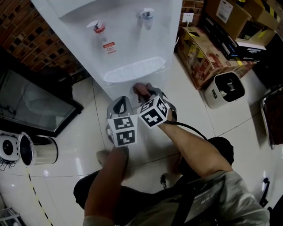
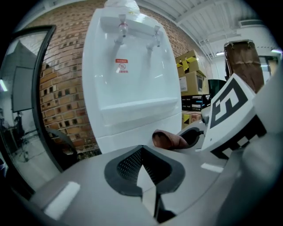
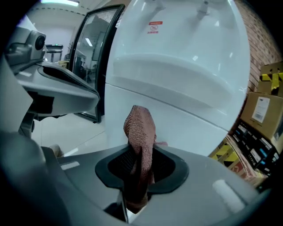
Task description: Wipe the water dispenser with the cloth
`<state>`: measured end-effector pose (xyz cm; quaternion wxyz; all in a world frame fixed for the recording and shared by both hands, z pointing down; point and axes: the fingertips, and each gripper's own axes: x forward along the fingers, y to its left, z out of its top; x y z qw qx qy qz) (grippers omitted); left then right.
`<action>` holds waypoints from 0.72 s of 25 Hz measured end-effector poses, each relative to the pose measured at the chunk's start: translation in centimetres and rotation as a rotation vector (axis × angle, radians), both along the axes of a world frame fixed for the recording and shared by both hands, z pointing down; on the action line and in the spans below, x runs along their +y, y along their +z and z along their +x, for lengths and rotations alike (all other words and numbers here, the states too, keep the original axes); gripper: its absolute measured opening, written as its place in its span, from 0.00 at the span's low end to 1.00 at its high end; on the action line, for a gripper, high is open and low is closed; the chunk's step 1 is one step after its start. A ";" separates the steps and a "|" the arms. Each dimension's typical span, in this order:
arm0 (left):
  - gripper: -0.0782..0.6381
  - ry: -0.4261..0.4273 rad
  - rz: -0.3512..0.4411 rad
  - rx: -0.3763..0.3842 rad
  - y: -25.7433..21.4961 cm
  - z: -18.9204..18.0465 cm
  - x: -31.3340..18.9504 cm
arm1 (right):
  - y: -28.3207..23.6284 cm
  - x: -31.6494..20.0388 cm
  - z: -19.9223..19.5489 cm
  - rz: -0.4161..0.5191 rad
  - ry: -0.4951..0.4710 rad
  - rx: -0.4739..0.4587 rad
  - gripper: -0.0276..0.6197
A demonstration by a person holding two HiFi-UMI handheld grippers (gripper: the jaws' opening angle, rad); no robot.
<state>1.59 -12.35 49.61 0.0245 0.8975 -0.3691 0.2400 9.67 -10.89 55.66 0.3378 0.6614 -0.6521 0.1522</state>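
Observation:
The white water dispenser [image 1: 128, 44] stands in front of me, with a red tap [image 1: 98, 27], a blue tap [image 1: 147, 13] and a slotted drip tray [image 1: 132, 70]. My right gripper [image 1: 146, 92] is shut on a pinkish-brown cloth [image 1: 139, 88] just below the drip tray. In the right gripper view the cloth [image 3: 140, 130] stands up out of the jaws of the right gripper [image 3: 140, 170], close to the dispenser's front panel [image 3: 185, 110]. My left gripper [image 1: 120, 103] is beside it on the left, shut with nothing in it. From the left gripper [image 2: 141, 165] the cloth [image 2: 168, 140] shows ahead on the right.
Cardboard boxes [image 1: 208, 53] are stacked to the right of the dispenser, with a small white appliance [image 1: 225, 88] on the floor before them. A black-framed glass panel [image 1: 35, 106] and a white cylinder [image 1: 37, 150] lie at the left. A brick wall [image 1: 22, 31] stands behind.

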 end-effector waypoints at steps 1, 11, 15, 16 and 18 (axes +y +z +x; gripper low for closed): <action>0.11 -0.012 -0.004 -0.005 0.3 -0.7 -0.2 | 0.1 -0.3 -0.7 0.003 -0.013 -0.005 0.21; 0.11 -0.169 -0.047 -0.009 2.1 -8.4 -3.0 | 1.5 -4.3 -6.7 0.013 -0.078 -0.084 0.21; 0.11 -0.249 -0.094 -0.010 3.6 -11.8 -4.0 | 2.1 -5.1 -9.2 0.016 -0.134 -0.094 0.21; 0.11 -0.269 -0.102 -0.009 3.9 -12.6 -4.3 | 2.2 -5.4 -10.0 0.016 -0.153 -0.096 0.21; 0.11 -0.303 -0.109 -0.004 4.3 -14.0 -4.8 | 2.5 -5.8 -11.5 0.016 -0.187 -0.105 0.21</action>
